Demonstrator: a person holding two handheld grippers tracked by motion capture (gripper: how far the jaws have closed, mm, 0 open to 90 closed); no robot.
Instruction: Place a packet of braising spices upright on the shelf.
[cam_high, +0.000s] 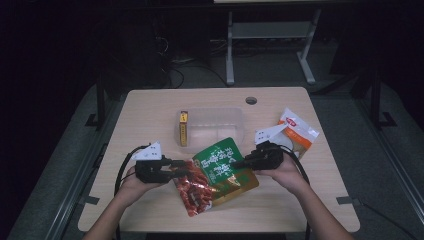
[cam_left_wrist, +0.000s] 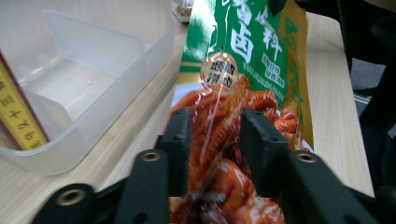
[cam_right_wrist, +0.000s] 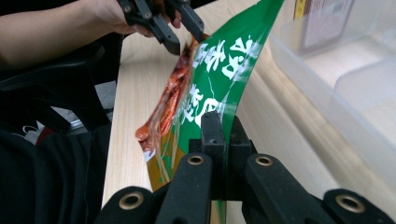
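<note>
On the table (cam_high: 150, 115), the right gripper (cam_high: 239, 164) clamps the pouch (cam_high: 220, 172); the left gripper (cam_high: 186, 169) has loosened, pouch between its parted jaws, beside the bin (cam_high: 235, 116)

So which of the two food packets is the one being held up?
The green and red packet, clamped at its edge by the right gripper; the white and orange packet lies untouched at the table's right.

A clear tub (cam_high: 212, 131) (yellow box (cam_high: 183, 128) inside) sits beside a white-orange packet (cam_high: 299, 133).
</note>
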